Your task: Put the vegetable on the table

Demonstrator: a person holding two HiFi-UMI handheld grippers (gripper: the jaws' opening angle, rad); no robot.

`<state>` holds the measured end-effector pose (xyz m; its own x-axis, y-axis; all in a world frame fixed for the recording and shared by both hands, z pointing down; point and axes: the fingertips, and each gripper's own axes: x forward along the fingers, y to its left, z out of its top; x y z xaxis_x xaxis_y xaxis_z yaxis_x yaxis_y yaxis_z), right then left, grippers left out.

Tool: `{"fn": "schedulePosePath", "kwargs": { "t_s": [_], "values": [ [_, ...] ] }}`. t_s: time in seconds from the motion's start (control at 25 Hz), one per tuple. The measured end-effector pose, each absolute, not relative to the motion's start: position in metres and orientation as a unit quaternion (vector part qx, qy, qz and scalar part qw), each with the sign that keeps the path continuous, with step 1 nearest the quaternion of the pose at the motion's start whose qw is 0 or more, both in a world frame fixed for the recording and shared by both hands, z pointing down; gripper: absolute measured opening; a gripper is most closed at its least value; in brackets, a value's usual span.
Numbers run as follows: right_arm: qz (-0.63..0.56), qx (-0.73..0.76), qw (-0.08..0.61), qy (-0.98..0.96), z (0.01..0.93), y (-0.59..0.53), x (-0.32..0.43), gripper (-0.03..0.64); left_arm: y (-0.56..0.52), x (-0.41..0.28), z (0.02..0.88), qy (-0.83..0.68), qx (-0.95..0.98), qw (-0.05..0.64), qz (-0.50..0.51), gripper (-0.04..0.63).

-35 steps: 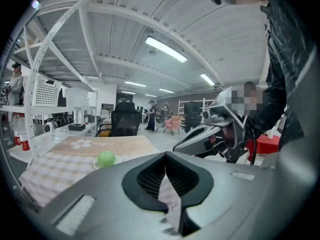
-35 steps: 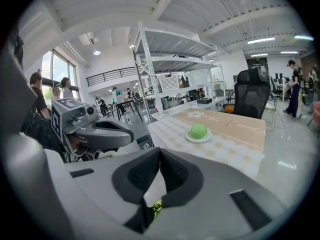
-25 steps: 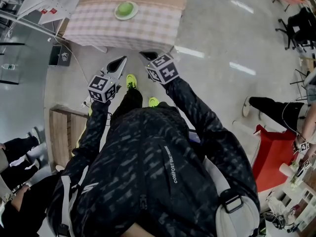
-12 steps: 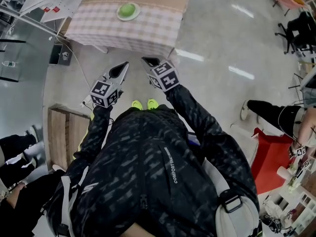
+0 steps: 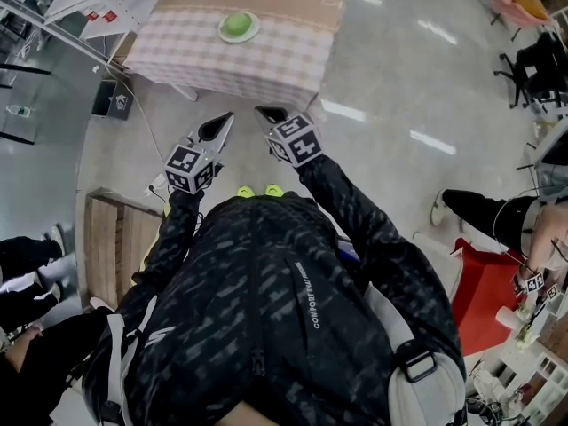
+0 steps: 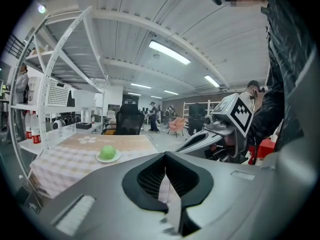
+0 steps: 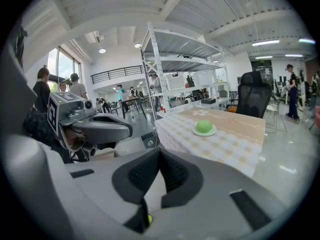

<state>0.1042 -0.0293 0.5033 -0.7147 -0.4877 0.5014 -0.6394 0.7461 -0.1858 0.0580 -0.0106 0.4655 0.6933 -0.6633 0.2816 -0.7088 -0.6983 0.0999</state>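
Vegetable (image 5: pixel 238 24), round and green, sitting on white plate (image 5: pixel 240 40) near middle of table (image 5: pixel 266 60). Pink checked cloth (image 5: pixel 177 47) covering tabletop, hanging over edges. Left gripper (image 5: pixel 219 128) and right gripper (image 5: pixel 270 114) hovering over floor just short of table's near edge, both pointing at it, jaws pressed together, gripping nothing. Glossy grey floor (image 5: pixel 399 78) reflecting ceiling lights. White metal rack (image 7: pixel 180 58) standing beside table; black office chair (image 7: pixel 252 96) standing behind it.
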Motion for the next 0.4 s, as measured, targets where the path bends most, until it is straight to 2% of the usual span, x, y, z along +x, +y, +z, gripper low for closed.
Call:
{"fn": "schedulePosePath", "kwargs": {
  "t_s": [0.4],
  "values": [
    [0.173,0.311,0.214,-0.91,0.5003,-0.0316,0.1092,-0.002,-0.0124,0.0666,0.4642,-0.372,0.916,0.099,0.113,-0.005]
  ]
}}
